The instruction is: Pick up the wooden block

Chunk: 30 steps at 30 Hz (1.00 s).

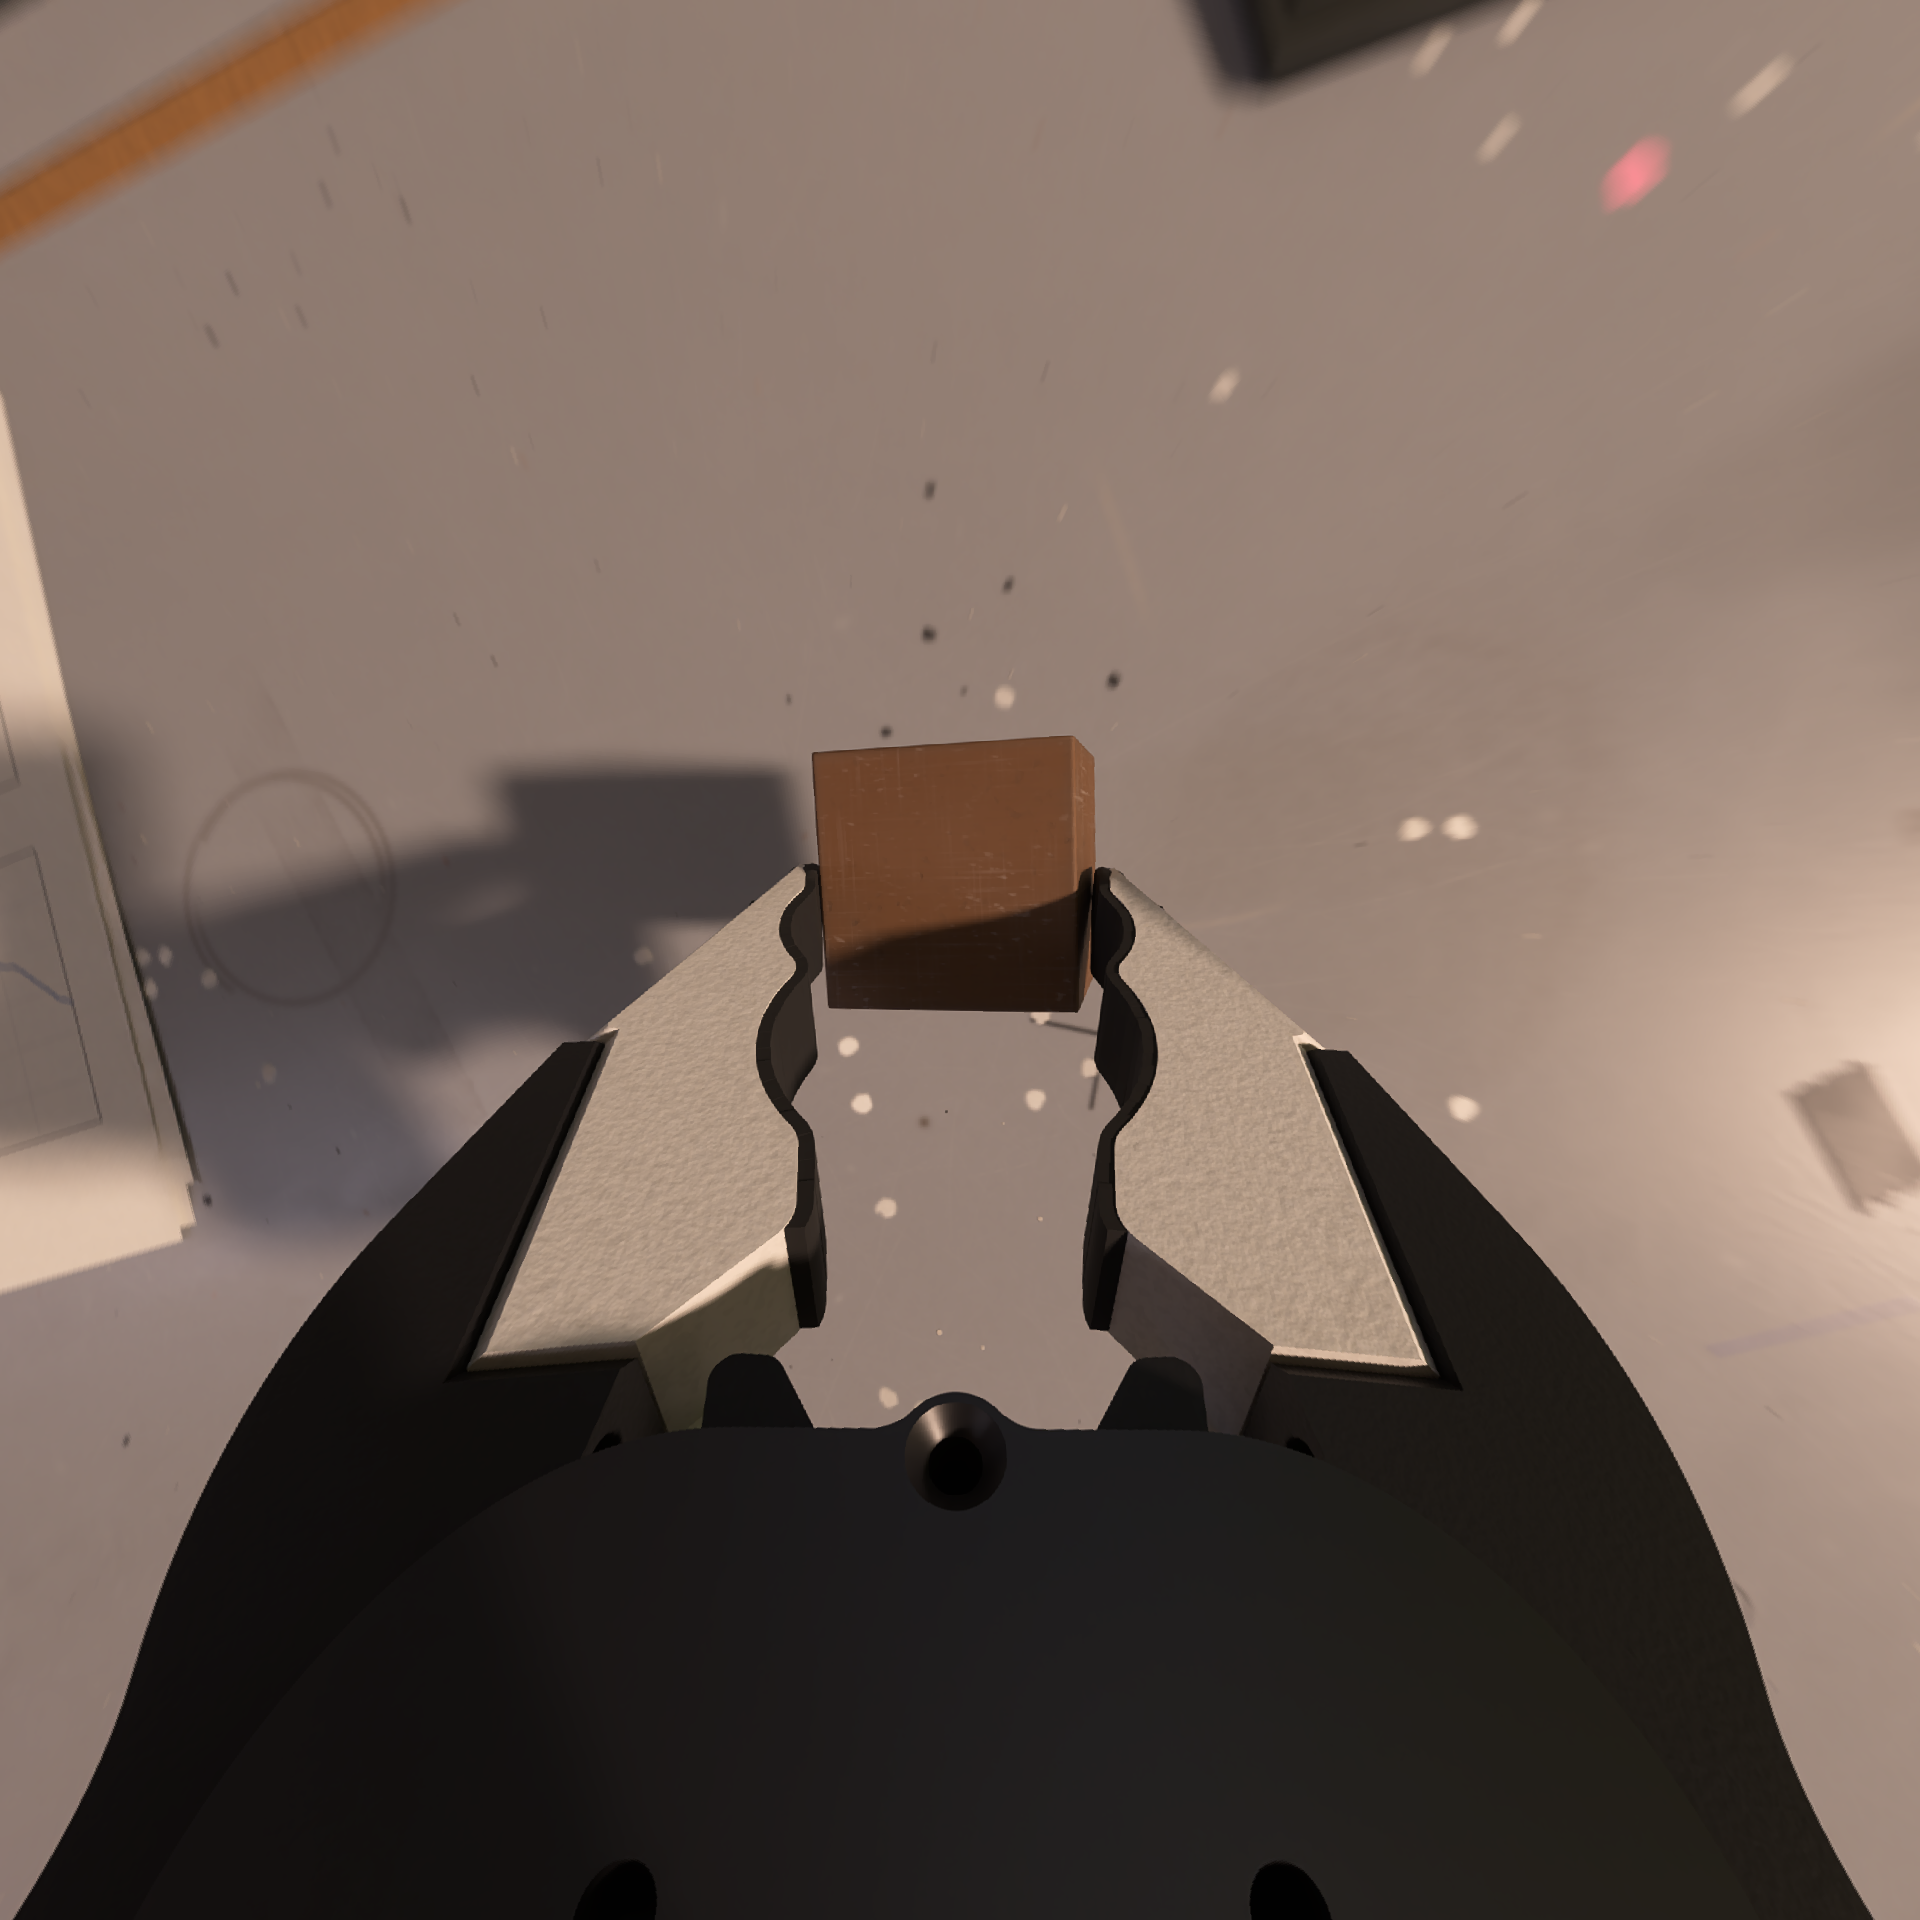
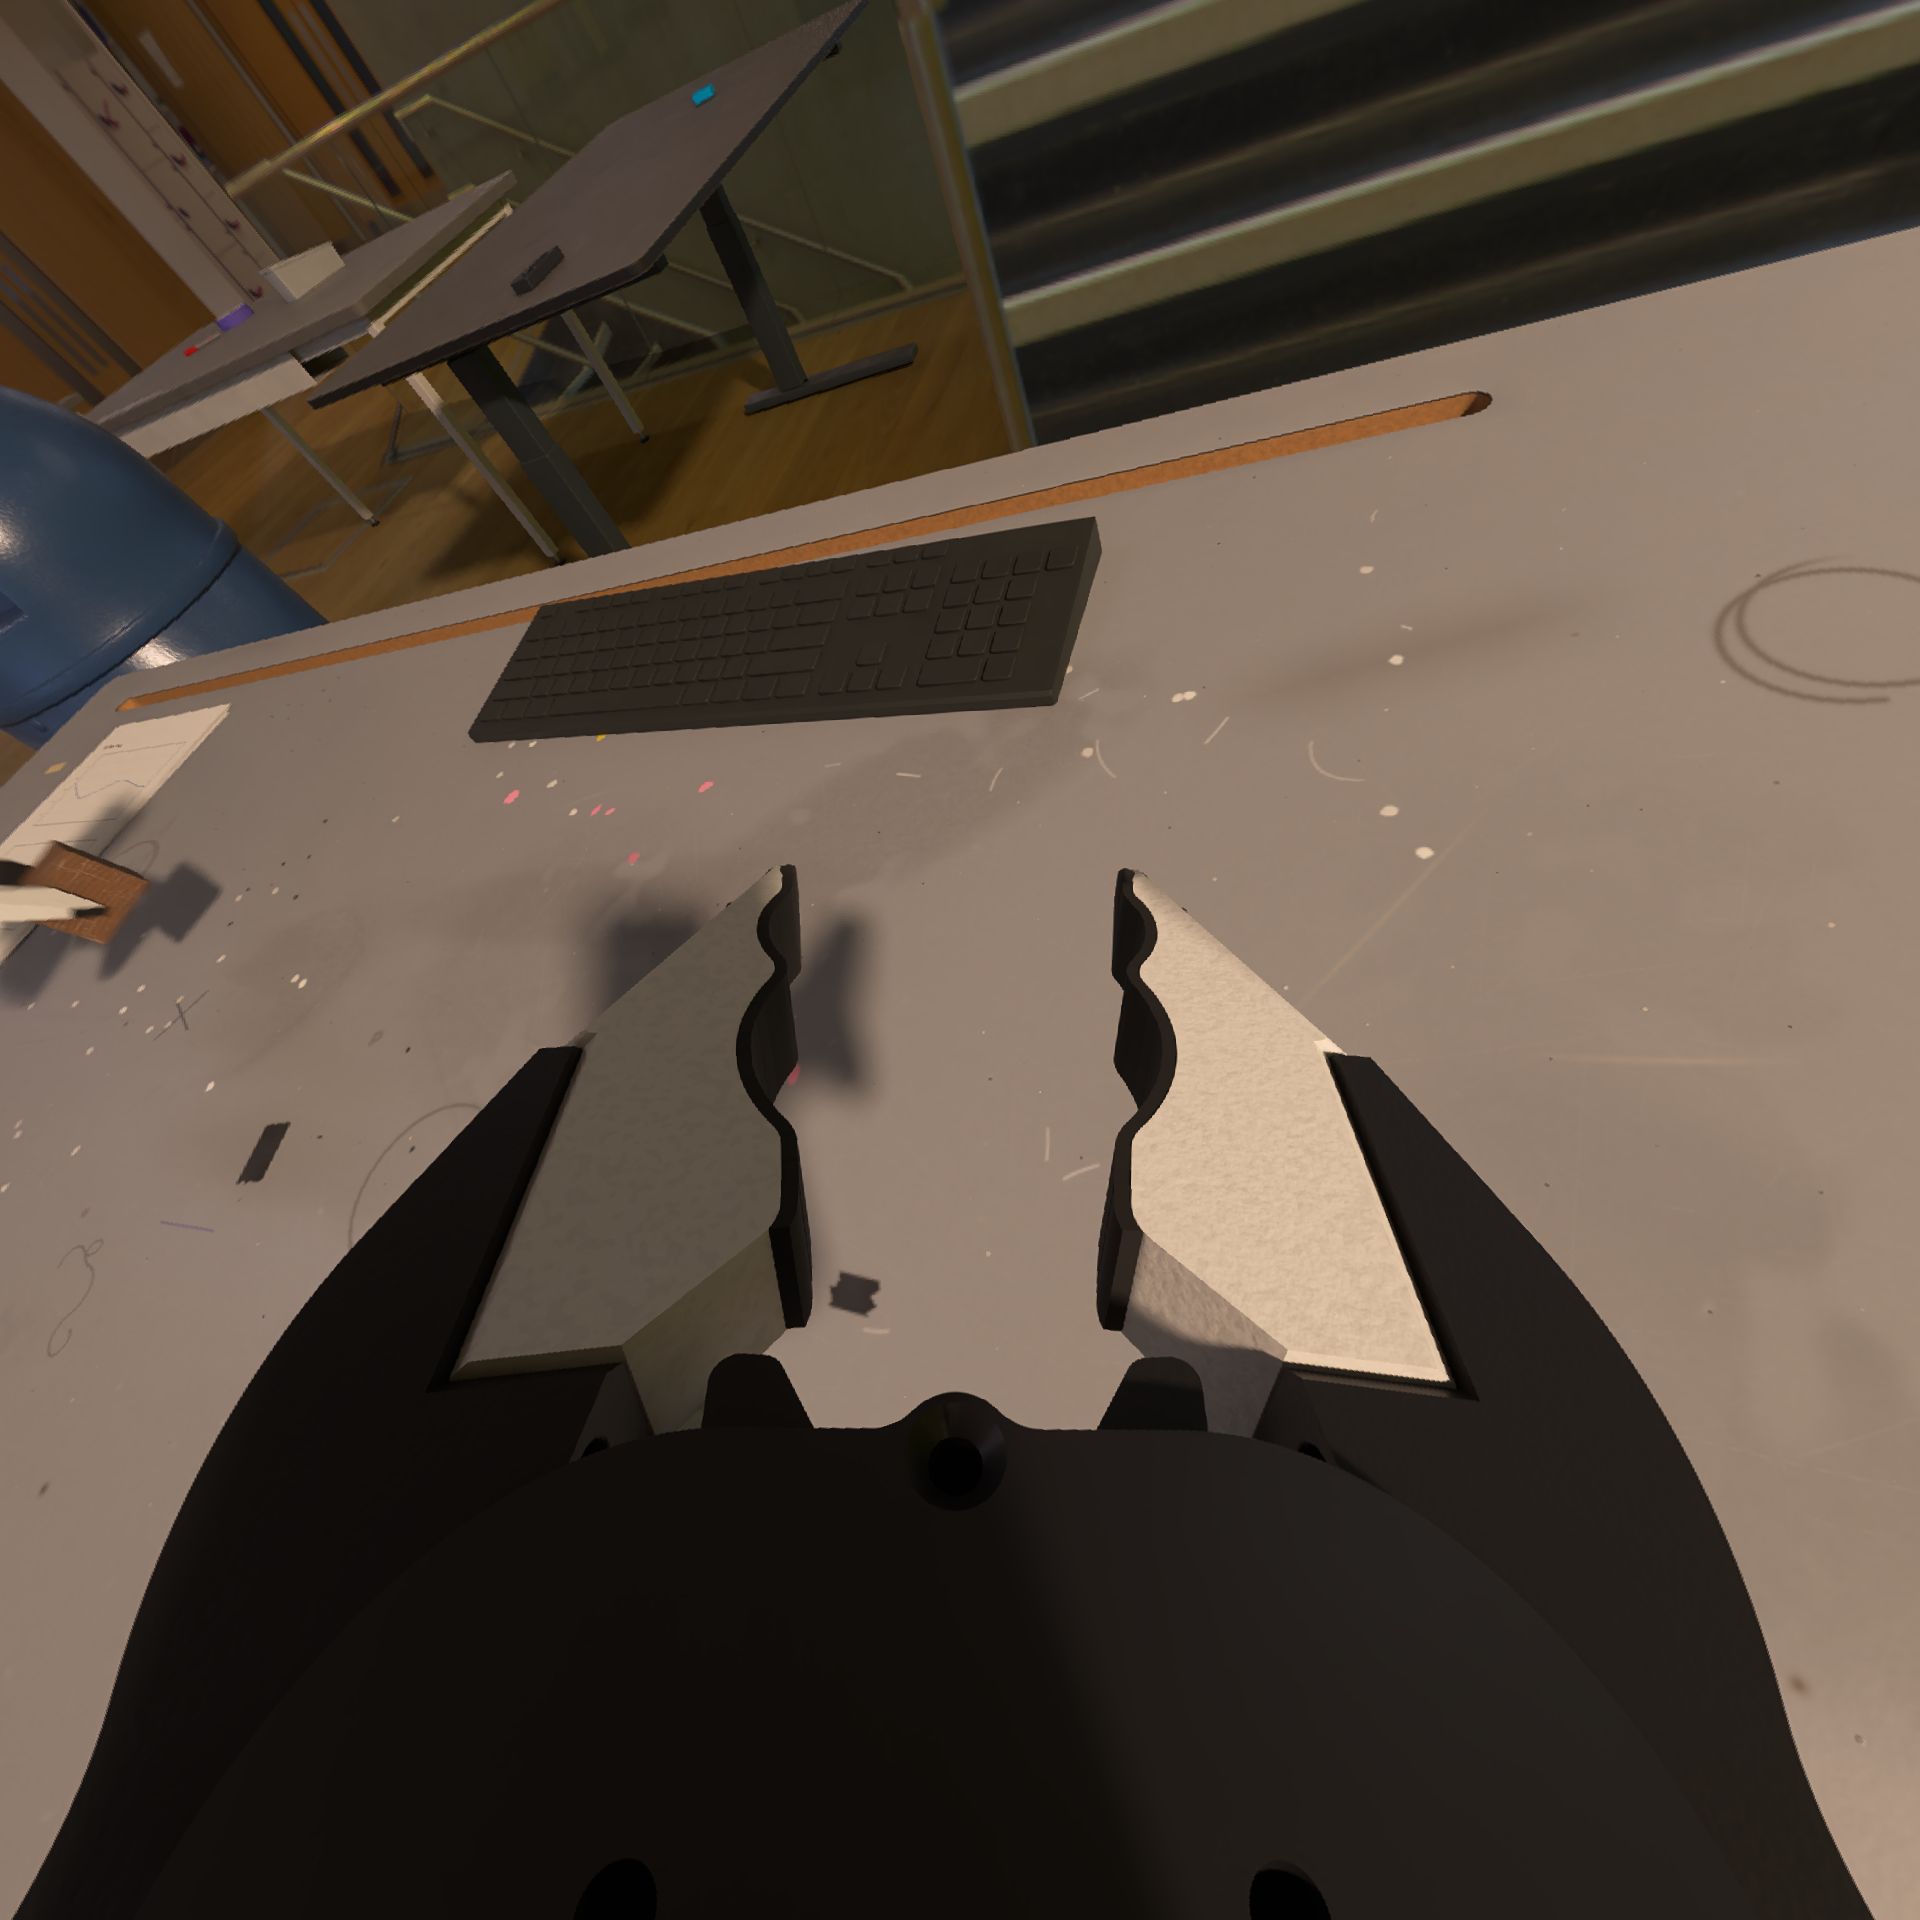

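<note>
The wooden block (image 1: 951,831) is a brown cube held between the fingertips of my left gripper (image 1: 951,894). The white fingers (image 1: 727,1039) press against its two sides. The block's shadow falls apart from it, to the left on the grey table (image 1: 520,468), so the block hangs a little above the surface. In the right wrist view the block (image 2: 104,894) shows at the far left edge with the left gripper's fingers on it. My right gripper (image 2: 956,883) is open and empty over the middle of the table (image 2: 1455,935).
A black keyboard (image 2: 800,634) lies at the back of the table, before an orange slot (image 2: 831,530). A sheet of paper (image 2: 114,779) lies at the back left, and also shows in the left wrist view (image 1: 62,935). A blue rounded object (image 2: 94,571) stands beyond the table's left corner.
</note>
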Available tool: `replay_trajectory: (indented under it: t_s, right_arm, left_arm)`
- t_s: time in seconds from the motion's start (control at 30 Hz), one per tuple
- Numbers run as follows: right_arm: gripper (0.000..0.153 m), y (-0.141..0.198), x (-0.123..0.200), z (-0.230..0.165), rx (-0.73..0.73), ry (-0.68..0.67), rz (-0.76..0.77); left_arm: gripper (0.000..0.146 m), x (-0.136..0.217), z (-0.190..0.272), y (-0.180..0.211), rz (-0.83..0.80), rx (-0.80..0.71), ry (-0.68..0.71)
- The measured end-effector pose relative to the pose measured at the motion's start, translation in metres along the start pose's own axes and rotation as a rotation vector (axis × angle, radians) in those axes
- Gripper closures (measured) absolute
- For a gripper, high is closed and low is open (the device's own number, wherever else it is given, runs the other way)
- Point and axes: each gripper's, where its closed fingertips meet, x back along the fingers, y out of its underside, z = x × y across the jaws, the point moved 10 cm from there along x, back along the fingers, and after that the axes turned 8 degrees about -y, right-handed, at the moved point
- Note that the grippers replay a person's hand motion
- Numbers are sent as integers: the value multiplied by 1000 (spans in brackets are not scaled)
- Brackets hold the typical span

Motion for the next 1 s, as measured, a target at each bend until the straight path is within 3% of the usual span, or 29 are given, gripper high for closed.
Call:
replay_trajectory:
  t_s: [0.17, 0.27, 0.33, 0.5, 0.63, 0.77, 1.0]
  right_arm:
    - [92, 0, 0, 1, -3, -4, 3]
    - [92, 0, 0, 1, -2, -5, -2]
    - [92, -1, 0, -1, 3, -6, -1]
    - [92, -3, 4, -4, 14, -10, 14]
    - [92, -4, 5, -6, 17, -15, 20]
    - [92, -5, 4, -6, 18, -24, 21]
    - [92, -6, 4, -6, 15, -33, 25]
  left_arm:
    - [94, 82, -8, -10, 365, -16, 264]
    - [94, 130, 26, -15, 607, -134, 518]
    - [94, 149, 63, -19, 667, -255, 648]
    - [94, 147, 156, -22, 593, -525, 725]
    - [94, 119, 205, -21, 428, -607, 661]
    - [94, 102, 223, -19, 339, -609, 627]
    - [94, 100, 229, -20, 323, -632, 569]
